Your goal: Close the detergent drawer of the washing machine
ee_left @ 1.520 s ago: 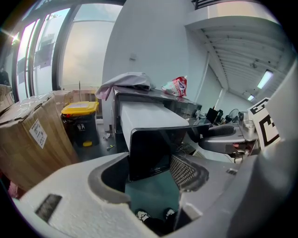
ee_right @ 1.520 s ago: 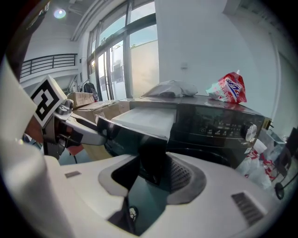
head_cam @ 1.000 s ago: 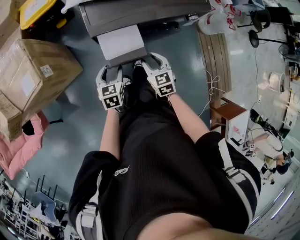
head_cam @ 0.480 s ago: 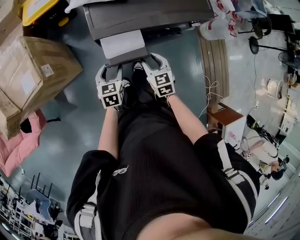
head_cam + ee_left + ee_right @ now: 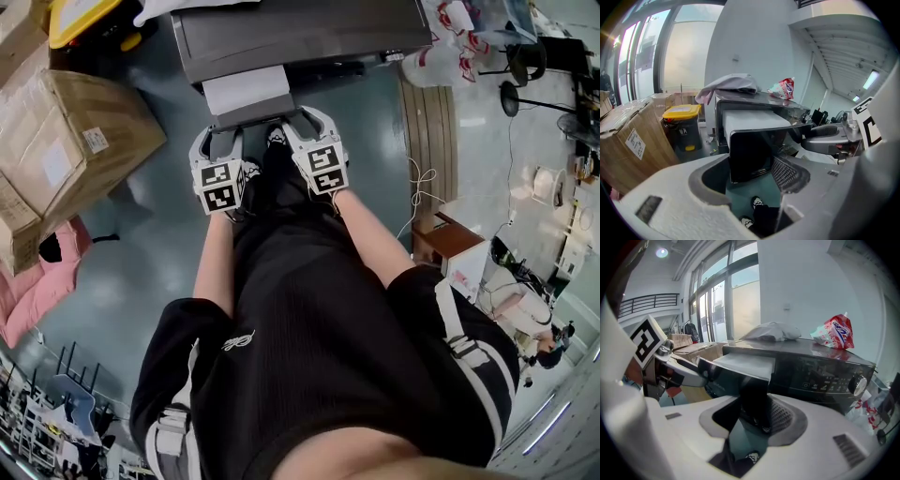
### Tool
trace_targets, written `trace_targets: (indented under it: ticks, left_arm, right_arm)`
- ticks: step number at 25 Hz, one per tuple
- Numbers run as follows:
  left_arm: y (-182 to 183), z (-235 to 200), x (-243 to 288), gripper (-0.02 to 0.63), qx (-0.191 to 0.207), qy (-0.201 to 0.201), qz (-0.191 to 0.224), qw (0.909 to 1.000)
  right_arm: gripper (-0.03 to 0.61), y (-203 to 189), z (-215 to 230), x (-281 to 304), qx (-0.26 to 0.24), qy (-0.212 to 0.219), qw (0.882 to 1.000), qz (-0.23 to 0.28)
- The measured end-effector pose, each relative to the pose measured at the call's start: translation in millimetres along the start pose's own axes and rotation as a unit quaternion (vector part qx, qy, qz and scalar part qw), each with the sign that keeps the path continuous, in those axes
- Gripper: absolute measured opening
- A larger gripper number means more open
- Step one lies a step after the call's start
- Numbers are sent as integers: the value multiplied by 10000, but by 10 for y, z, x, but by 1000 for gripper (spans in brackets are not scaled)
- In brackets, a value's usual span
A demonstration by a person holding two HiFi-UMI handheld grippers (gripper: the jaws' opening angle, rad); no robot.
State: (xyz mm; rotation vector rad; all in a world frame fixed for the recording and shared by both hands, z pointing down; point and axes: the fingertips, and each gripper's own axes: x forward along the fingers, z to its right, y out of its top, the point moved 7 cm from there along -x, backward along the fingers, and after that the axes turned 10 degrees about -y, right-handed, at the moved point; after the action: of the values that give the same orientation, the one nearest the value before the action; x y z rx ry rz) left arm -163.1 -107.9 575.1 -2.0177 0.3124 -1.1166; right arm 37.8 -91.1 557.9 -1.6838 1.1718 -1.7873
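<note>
The washing machine (image 5: 300,33) looks glossy dark, its drawer (image 5: 246,89) matt white plastic, the box (image 5: 75,141) brown cardboard.

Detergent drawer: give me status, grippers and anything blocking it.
Left gripper and right gripper jaws apart, tips at the detergent drawer front. Drawer partly out of the washing machine, not yet shut. Nothing seen blocking its path.
</note>
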Motion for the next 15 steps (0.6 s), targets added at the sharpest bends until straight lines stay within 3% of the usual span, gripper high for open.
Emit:
trace_targets:
  ticks: [15]
  left_arm:
    - [93,-56,46,275,3,32,-5,10000]
  right_arm:
    - [164,72,40,87,-33,5,10000,21]
